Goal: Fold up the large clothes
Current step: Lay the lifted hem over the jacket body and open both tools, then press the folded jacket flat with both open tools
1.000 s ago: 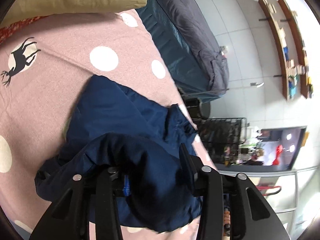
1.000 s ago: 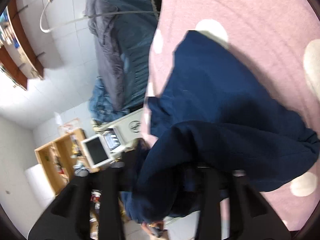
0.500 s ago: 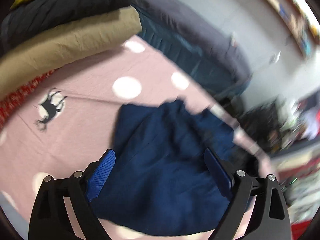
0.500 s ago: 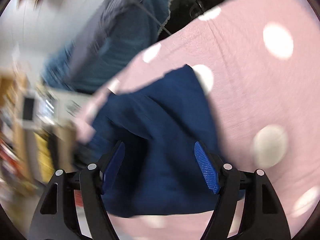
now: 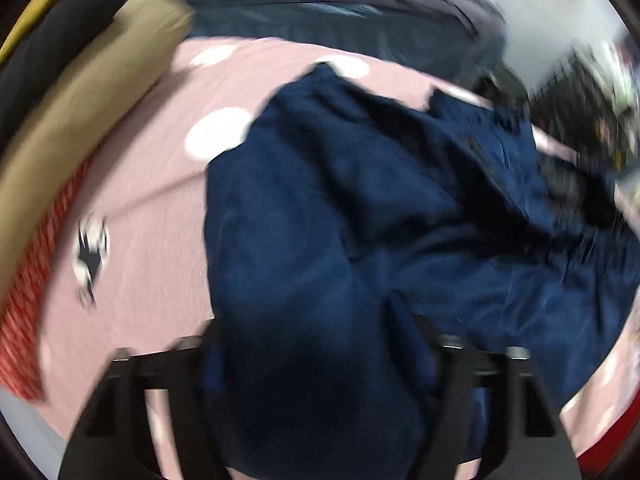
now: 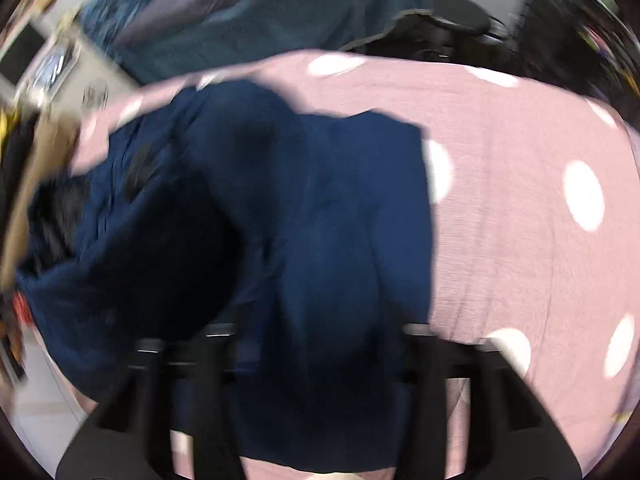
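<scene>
Garment: navy clothing (image 5: pixel 360 220) lay soft, limp, light on the pink bed (image 5: pixel 160 200).
Left tool (image 5: pixel 316 364): had just closed, gripping its near edge.
Right tool (image 6: pixel 320 356): likewise clamped cloth.

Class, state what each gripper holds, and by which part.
Both have just closed on the navy garment: left gripper and right gripper each pinch a bunched fold at its near edge.

The right gripper (image 6: pixel 316 360) has just been closing on a bunched fold of the navy garment (image 6: pixel 248 220), which lies crumpled on the pink white-dotted sheet (image 6: pixel 520 220), left of centre.
</scene>
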